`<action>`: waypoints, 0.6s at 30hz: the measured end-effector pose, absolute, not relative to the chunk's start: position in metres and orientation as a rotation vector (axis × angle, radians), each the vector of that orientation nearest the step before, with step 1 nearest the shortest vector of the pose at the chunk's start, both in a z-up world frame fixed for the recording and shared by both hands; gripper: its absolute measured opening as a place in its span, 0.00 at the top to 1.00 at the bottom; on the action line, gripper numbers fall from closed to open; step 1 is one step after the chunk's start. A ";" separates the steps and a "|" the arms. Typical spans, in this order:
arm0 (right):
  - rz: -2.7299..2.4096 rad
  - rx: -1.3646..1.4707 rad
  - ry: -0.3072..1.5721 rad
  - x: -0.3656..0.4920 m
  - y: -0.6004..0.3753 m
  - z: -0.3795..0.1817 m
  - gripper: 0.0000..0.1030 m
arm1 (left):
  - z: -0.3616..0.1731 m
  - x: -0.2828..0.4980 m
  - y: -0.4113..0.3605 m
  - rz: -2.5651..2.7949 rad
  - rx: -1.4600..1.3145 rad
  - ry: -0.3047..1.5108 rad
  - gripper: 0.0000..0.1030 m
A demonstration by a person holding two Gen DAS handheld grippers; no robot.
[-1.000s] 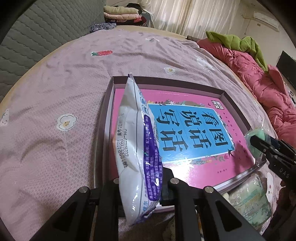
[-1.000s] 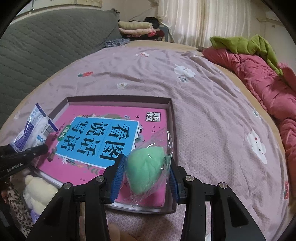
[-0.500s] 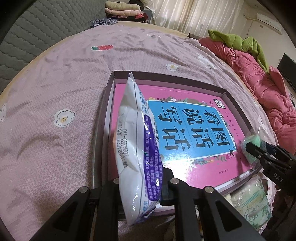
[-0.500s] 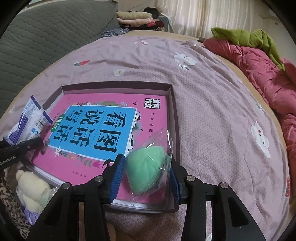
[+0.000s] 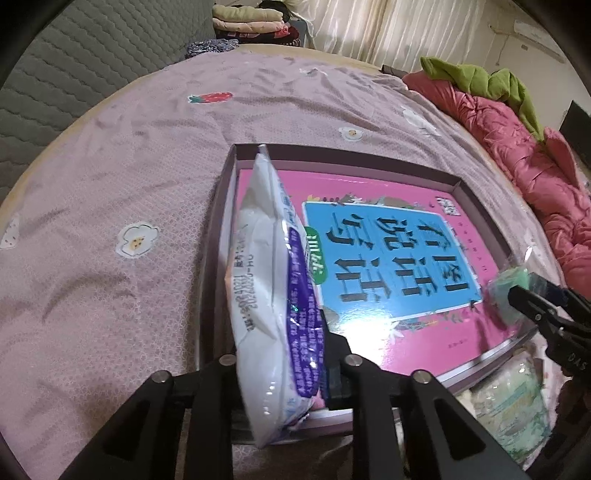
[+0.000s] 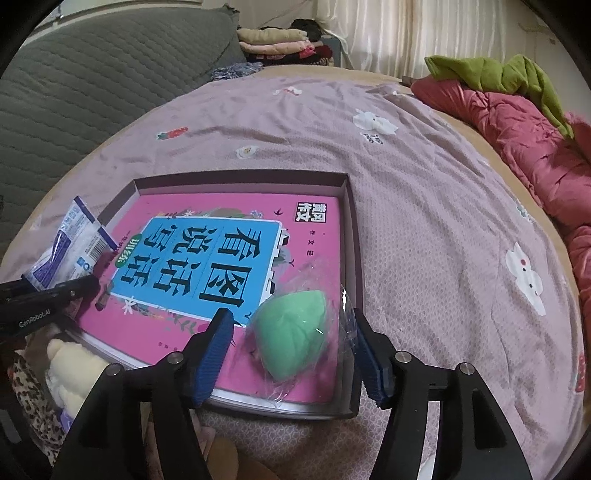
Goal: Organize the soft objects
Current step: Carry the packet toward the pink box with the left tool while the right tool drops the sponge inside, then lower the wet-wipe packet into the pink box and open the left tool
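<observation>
**Releasing the green sponge into the box**

Your right gripper [image 6: 291, 343] is opening; its blue pads stand clear of the wrapped green sponge [image 6: 291, 339], which rests on the pink book [image 6: 221, 258] inside the box [image 6: 352, 258]. Your left gripper [image 5: 280, 365], jaws starting to open, clasps the white packet [image 5: 269, 295] at the box's near edge.

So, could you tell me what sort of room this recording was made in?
Most likely a bedroom at home: the work surface is a bed with a mauve patterned sheet, a pink quilt is bunched at its edge, and folded clothes are stacked near the curtains.
</observation>
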State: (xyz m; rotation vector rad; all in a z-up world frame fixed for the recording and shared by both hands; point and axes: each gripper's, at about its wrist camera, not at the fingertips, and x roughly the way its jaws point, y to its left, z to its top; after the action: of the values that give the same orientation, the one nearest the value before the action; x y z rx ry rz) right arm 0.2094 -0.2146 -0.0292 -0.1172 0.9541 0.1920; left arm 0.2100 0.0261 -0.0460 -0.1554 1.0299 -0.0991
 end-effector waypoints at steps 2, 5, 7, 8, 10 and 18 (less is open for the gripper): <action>0.194 -0.114 0.943 0.208 -0.215 -0.027 0.36 | -0.045 0.210 0.027 -0.130 -0.191 1.030 0.66; 0.195 -0.108 0.930 0.207 -0.216 -0.024 0.36 | -0.042 0.210 0.028 -0.158 -0.226 1.023 0.53; 0.193 -0.104 0.928 0.207 -0.218 -0.023 0.36 | -0.041 0.209 0.028 -0.158 -0.225 1.020 0.52; 0.194 -0.101 0.928 0.208 -0.218 -0.023 0.36 | -0.040 0.209 0.028 -0.155 -0.219 1.020 0.52; 0.194 -0.099 0.927 0.208 -0.218 -0.022 0.36 | -0.040 0.209 0.027 -0.141 -0.198 1.015 0.51; 0.188 -0.096 0.914 0.207 -0.222 -0.020 0.36 | -0.032 0.207 0.030 -0.137 -0.192 0.992 0.43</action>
State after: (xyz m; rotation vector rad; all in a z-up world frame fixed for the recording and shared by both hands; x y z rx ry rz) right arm 0.2074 -0.2224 -0.0197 -0.0963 0.9138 0.1883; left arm 0.2072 0.0301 -0.0319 -0.1919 0.9920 -0.1367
